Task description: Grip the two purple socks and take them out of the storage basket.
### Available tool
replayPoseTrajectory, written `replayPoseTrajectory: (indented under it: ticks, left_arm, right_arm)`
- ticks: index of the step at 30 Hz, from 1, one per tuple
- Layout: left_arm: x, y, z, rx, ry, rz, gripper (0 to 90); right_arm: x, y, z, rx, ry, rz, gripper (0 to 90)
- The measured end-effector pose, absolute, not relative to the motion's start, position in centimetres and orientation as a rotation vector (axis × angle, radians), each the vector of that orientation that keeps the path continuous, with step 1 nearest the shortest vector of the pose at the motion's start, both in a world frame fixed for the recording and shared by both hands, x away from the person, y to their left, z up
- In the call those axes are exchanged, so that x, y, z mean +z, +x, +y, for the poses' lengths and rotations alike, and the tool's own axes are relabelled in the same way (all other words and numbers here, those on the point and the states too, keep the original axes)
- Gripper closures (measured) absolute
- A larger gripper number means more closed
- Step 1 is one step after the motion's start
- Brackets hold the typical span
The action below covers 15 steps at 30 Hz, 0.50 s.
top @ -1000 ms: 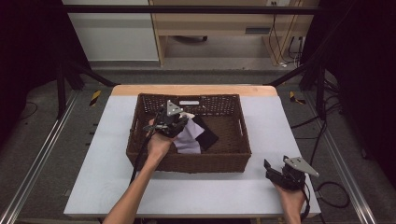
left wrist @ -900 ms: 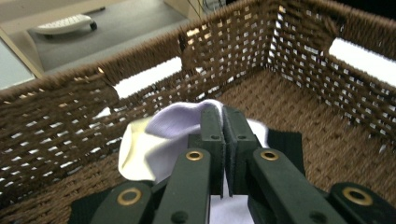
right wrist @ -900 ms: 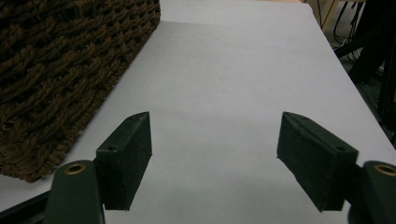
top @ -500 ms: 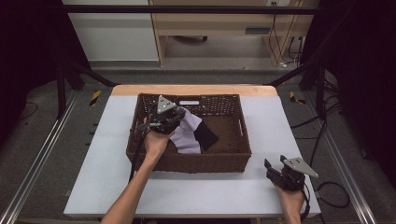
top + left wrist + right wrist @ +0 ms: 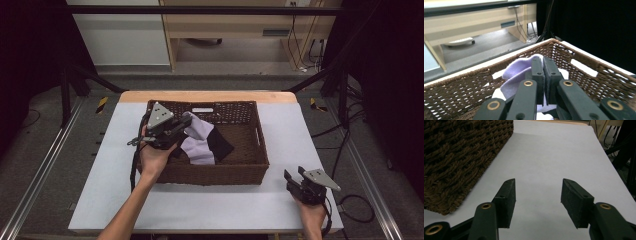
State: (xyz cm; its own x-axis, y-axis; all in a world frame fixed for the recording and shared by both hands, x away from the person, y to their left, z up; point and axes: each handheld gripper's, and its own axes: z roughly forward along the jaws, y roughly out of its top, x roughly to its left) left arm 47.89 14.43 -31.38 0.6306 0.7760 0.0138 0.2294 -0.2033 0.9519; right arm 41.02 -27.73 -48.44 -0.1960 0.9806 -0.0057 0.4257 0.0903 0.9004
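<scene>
Left gripper has its jaws pinched on the top end of the lavender sock, which hangs down into the wicker basket. So it comes out straight up. Right gripper (jaws just been closing, nothing between them) sits well apart on the table.

One brown wicker basket stands at the centre of the frame on one white-topped bench. Inside it lie two pieces of cloth: one lavender cloth and one black cloth, just right of the lavender one. Two grippers are counted: the left gripper over the basket's left part, the right gripper at the lower right of the frame.
</scene>
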Motion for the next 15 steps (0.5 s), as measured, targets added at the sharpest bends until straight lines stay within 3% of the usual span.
replayPoseTrajectory:
  ticks: [15]
  left_arm:
    - [-29.6,42.6,16.6,0.601,1.724,0.722,87.0]
  right_arm:
    - [-48.4,41.1,-27.7,1.051,1.403,1.706,55.0]
